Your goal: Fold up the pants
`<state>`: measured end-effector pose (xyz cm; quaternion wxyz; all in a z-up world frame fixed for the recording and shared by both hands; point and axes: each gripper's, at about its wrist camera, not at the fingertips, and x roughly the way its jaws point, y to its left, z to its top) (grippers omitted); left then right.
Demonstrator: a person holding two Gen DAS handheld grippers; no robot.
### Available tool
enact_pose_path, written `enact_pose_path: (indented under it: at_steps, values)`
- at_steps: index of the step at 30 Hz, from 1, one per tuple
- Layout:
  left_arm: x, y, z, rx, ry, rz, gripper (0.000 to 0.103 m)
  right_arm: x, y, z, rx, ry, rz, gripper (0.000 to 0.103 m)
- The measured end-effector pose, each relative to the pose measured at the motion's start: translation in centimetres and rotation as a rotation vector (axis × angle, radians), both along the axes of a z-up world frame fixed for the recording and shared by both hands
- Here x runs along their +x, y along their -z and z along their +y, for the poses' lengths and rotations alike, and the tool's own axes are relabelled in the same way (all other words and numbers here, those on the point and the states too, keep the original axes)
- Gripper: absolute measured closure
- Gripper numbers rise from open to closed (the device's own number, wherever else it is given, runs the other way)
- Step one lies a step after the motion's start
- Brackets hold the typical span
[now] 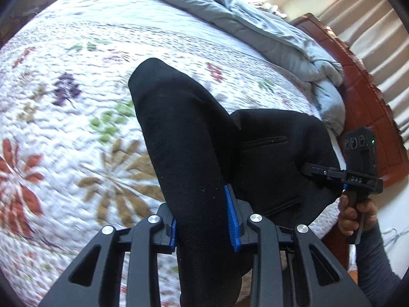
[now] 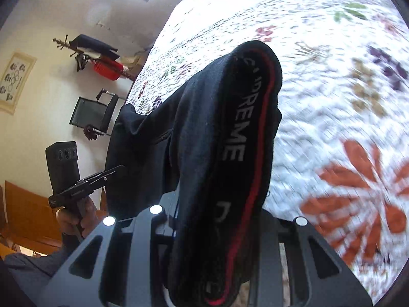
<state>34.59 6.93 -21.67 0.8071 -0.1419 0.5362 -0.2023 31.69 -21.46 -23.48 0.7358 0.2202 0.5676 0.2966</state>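
Note:
Black pants (image 1: 194, 138) hang in the air over a bed with a white floral quilt (image 1: 64, 107). My left gripper (image 1: 204, 220) is shut on one end of the black cloth, which runs up between its blue pads (image 1: 232, 220). My right gripper (image 2: 219, 220) is shut on the waistband (image 2: 245, 117), black with a red stripe and grey lettering; its fingertips are hidden by the cloth. Each gripper shows in the other's view: the right one (image 1: 332, 172) at the pants' right edge, the left one (image 2: 102, 176) at their left edge. The pants (image 2: 143, 148) sag between them.
A grey-blue duvet (image 1: 268, 25) is bunched along the far side of the bed by a red-brown wooden headboard (image 1: 368, 107). In the right wrist view a coat rack (image 2: 94, 53) and a black chair (image 2: 94, 112) stand by the wall beyond the bed.

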Motion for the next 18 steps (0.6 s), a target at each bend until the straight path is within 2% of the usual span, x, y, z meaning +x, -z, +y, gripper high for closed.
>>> enact_pose_path:
  at_steps: [6,11,15,18]
  values:
    - [4.7,1.7,4.5,0.035,-0.041,0.024,0.072,6.0,1.7,5.4,-0.015,-0.026,0.006,0.075]
    - [9.7,4.1,7.8,0.035,-0.067,0.071,0.072,10.0,3.5,8.8,-0.032,-0.023,0.028,0.075]
    - [12.4,6.3,9.7,0.021,-0.077,0.123,0.072,12.2,5.3,10.1,-0.033,-0.016,0.060,0.075]
    - [13.1,7.9,11.0,-0.018,-0.090,0.151,0.072,12.8,6.5,9.6,-0.007,0.000,0.094,0.075]
